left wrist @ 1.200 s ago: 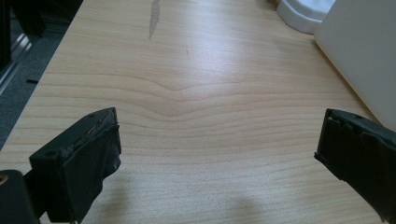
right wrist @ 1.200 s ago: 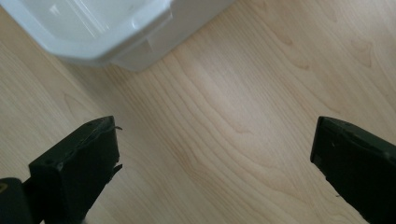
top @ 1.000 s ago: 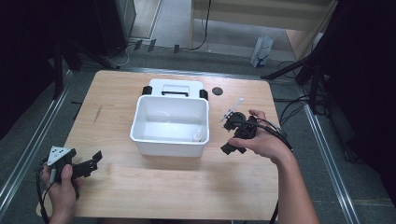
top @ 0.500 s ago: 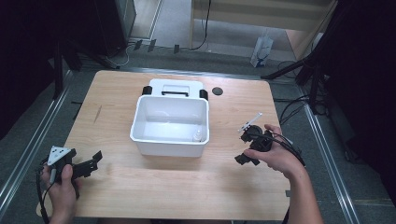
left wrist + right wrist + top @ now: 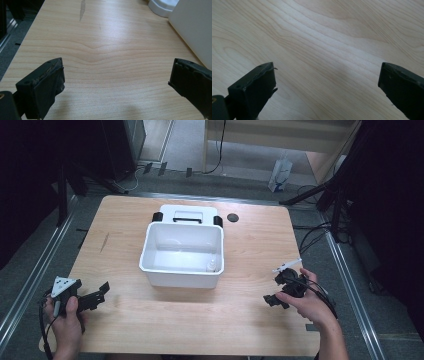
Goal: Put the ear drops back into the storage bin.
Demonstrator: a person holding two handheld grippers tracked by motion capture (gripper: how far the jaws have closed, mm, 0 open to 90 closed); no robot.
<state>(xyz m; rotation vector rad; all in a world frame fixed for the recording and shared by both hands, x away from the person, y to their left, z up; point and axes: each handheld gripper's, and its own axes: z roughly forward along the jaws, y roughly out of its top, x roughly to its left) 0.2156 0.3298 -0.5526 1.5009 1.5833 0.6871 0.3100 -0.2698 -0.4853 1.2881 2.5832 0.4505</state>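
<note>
High view: pale wooden table point(image 5: 250, 250), grey floor point(image 5: 240, 165), dark surrounding room.

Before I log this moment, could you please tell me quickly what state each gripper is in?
Left gripper: open, holding nothing, over the bare wooden table.
Right gripper: open, holding nothing, also above bare tabletop.
</note>
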